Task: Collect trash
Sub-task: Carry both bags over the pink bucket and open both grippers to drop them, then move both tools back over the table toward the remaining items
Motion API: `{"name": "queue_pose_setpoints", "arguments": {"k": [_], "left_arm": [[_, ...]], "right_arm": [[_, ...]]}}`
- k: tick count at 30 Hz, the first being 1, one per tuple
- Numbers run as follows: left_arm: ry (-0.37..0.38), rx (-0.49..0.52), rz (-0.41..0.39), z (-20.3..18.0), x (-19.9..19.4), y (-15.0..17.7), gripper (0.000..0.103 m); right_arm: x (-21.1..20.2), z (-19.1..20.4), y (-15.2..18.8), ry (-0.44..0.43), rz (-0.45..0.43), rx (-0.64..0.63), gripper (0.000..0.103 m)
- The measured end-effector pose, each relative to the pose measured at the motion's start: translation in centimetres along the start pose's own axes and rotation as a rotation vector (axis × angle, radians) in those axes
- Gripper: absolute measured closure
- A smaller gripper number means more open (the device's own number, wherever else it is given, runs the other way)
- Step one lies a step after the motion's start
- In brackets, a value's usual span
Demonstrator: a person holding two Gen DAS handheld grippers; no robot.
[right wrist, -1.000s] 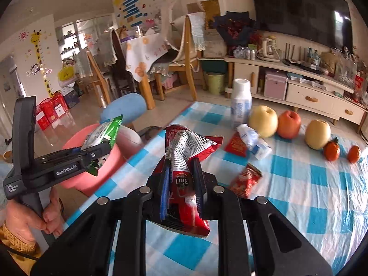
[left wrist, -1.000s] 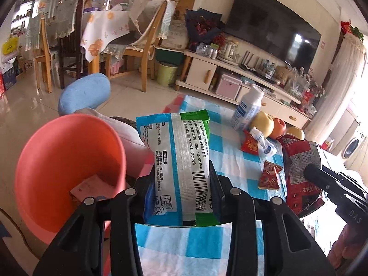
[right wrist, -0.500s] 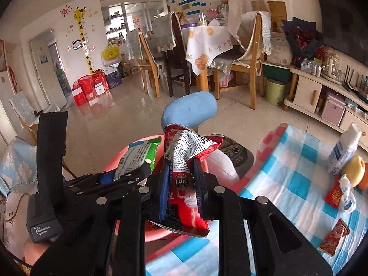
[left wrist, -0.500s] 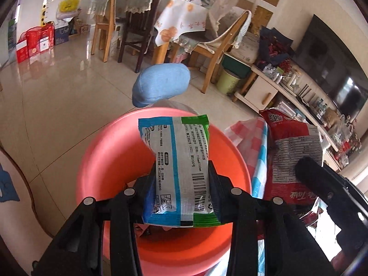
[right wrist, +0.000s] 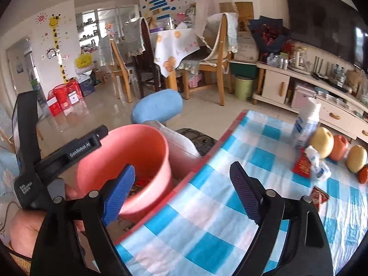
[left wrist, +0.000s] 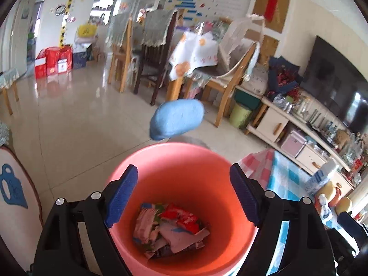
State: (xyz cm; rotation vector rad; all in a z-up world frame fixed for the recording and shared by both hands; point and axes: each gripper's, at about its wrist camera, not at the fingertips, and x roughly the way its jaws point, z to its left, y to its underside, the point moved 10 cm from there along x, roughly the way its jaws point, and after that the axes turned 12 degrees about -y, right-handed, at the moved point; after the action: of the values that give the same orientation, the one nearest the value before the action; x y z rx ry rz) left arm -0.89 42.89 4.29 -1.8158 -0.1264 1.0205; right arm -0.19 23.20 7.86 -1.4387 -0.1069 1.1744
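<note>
- Both wrappers have left the jaws since a second ago: the blue-green packet and the red packet now lie among the crumpled wrappers [left wrist: 171, 227] at the bottom of the pink bucket [left wrist: 181, 158].
- Left gripper [left wrist: 183, 193] hangs directly above the bucket's mouth, jaws wide and holding nothing.
- Right gripper [right wrist: 182, 192] sits over the near left edge of the tabletop [right wrist: 207, 225], jaws likewise wide and empty, with the bucket just beside that edge.
- More trash remains on the checked cloth towards the far right edge: a red packet [right wrist: 303, 167], a crumpled white wrapper [right wrist: 318, 163] and a small red sachet [right wrist: 319, 195], near the white bottle [right wrist: 306, 124] and the fruit [right wrist: 322, 145].
</note>
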Motion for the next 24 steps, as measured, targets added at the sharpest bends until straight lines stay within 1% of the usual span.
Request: {"name": "queue_pose_setpoints", "arguments": {"k": [3,5,7,10,13,14,17,20,24], "left_arm": [[0.082,0.008,-0.039,-1.8,-2.1,-0.3,0.020],[0.128,0.040,-0.094,-3.1,-4.3,-0.6,0.020],[0.143,0.087,-0.144,-4.2,-6.6,-0.7,0.020],[0.165,0.127,-0.186,-5.6,-10.2,-0.9,0.020],[0.182,0.181,-0.235,-6.7,-14.7,-0.4,0.019],[0.180,0.207,-0.240,-7.1,-15.9,0.0,0.012],[0.196,0.301,-0.231,-8.7,-19.5,1.7,0.012],[0.215,0.358,-0.228,-9.8,-22.9,2.9,0.009],[0.281,0.379,-0.208,-11.6,-27.0,4.2,0.009]], "right_arm": [[-3.5,-2.5,1.1,0.088,-0.022,0.007,0.015],[-6.0,-4.1,1.9,0.129,-0.043,0.018,0.015],[-8.6,-5.6,2.7,0.184,-0.065,0.026,0.015],[-12.3,-7.6,3.6,0.253,-0.108,0.029,0.010],[-15.8,-9.3,4.5,0.303,-0.155,0.050,0.009],[-16.9,-9.9,4.9,0.313,-0.169,0.061,0.009],[-20.0,-11.4,6.2,0.360,-0.205,0.084,0.008],[-22.2,-12.7,7.1,0.407,-0.224,0.081,0.007],[-25.4,-14.1,7.9,0.443,-0.265,0.096,0.006]]}}
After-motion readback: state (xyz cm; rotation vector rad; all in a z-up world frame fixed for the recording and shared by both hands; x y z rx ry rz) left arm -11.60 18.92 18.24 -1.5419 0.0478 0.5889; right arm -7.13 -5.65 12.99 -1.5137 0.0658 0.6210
